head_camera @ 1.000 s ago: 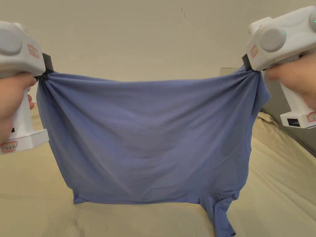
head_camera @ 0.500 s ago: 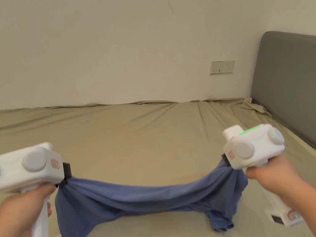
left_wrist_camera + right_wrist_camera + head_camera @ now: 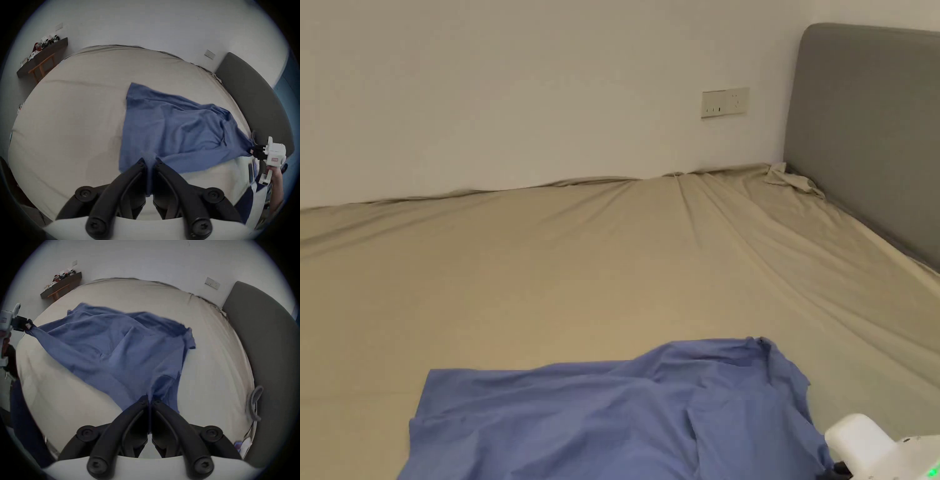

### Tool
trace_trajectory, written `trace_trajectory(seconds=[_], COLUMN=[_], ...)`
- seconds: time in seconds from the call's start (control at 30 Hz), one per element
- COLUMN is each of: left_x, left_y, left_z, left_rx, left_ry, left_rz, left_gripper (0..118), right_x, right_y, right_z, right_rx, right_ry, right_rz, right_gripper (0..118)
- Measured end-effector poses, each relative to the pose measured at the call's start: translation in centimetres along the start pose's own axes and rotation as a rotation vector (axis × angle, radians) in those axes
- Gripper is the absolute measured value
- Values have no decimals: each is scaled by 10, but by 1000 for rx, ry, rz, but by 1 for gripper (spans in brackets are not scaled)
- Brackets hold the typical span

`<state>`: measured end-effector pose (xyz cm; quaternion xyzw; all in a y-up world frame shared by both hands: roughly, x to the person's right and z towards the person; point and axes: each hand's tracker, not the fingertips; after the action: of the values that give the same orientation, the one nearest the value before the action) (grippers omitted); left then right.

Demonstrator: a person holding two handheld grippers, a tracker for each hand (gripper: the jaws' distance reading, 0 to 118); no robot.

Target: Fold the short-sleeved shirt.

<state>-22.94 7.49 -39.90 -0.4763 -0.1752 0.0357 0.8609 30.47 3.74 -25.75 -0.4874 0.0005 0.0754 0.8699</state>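
Observation:
The blue short-sleeved shirt (image 3: 625, 419) lies spread and rumpled on the beige bed sheet (image 3: 550, 269) near the front edge. In the left gripper view my left gripper (image 3: 150, 160) is shut on a bunched corner of the shirt (image 3: 175, 133); the right gripper (image 3: 253, 151) shows farther off, pinching the opposite corner. In the right gripper view my right gripper (image 3: 150, 401) is shut on its corner of the shirt (image 3: 113, 350), and the left gripper (image 3: 26, 325) holds the far corner. The right gripper's white body (image 3: 887, 453) peeks in at the bottom right of the head view.
A grey padded headboard (image 3: 869, 125) stands along the right side of the bed. A wall socket (image 3: 725, 102) sits on the back wall. A dark shelf with small items (image 3: 43, 55) hangs on the wall past the bed's far left.
The shirt, held up and stretched wide a second ago, has been lowered onto the bed. Both grippers dropped down toward the front edge while keeping hold of their corners.

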Motion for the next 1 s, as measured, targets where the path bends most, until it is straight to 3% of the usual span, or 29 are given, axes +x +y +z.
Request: trace_trajectory(seconds=[0.37,0.53,0.73,0.9,0.93,0.97,1.0], left_x=[-18,-32,-50,-54,-48,-46,-43], left_y=[-77,-102,-124,-130,-127,-123,-122], left_z=[64,35,-24,-58,-53,-50,-46], left_rx=[-101,-198,-335,-372,-365,-361,-349], left_ry=[-82,-15,96,106,115,126,135], left_rz=[37,61,41,84,85,82,66], left_gripper=[4,4,4,4,7,17,62], right_x=[-16,-25,-30,-29,-31,-30,-29], right_y=[-87,-114,-119,-120,-119,-117,-114], right_z=[60,34,0,-21,-23,-23,-22], right_rx=[-164,-267,-337,-381,-383,-384,-389], right_ry=[62,112,81,73,74,73,75], right_rz=[51,19,17,22,23,22,14], right_gripper=[4,4,4,4,5,14,32])
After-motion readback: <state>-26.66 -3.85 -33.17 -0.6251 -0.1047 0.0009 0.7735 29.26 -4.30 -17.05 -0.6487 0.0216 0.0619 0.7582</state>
